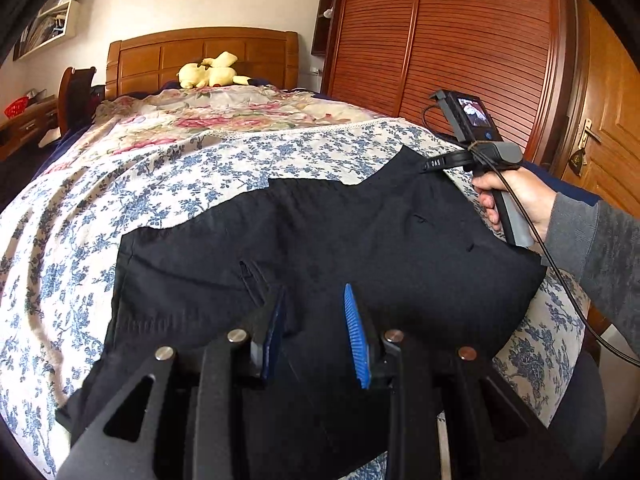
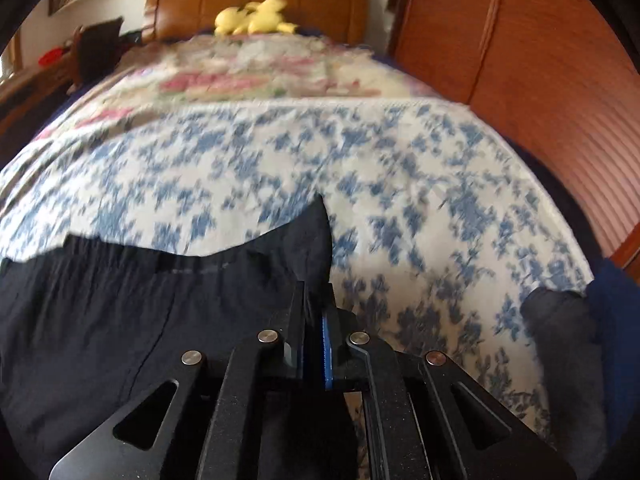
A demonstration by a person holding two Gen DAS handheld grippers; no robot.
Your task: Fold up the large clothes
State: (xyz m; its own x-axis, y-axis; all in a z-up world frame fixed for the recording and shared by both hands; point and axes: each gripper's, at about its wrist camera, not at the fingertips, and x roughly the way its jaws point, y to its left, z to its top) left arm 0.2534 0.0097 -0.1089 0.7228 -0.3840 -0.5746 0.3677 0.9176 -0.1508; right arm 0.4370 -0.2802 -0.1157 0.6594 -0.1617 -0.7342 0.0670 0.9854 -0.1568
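A black garment (image 1: pixel 320 240) lies spread on the bed (image 1: pixel 80 216), unfolded. Right gripper (image 2: pixel 314 312) pinches its far corner; left gripper (image 1: pixel 314 312), jaws parted, straddles the near edge.

Both views look from the foot of the bed toward the headboard (image 1: pixel 204 54), tilted down, each along its own gripper's fingers. Left wrist view: close over the dark garment (image 1: pixel 320 240), left of the other; it takes in the right gripper (image 1: pixel 430 164) and the hand (image 1: pixel 516 200) holding it at its right edge, wardrobe (image 1: pixel 440 40) behind. Right wrist view: very near the garment's far right corner, blurred. Shared: headboard, yellow plush (image 2: pixel 256 20) before it, blue-flowered cover (image 2: pixel 280 152), garment, wardrobe.
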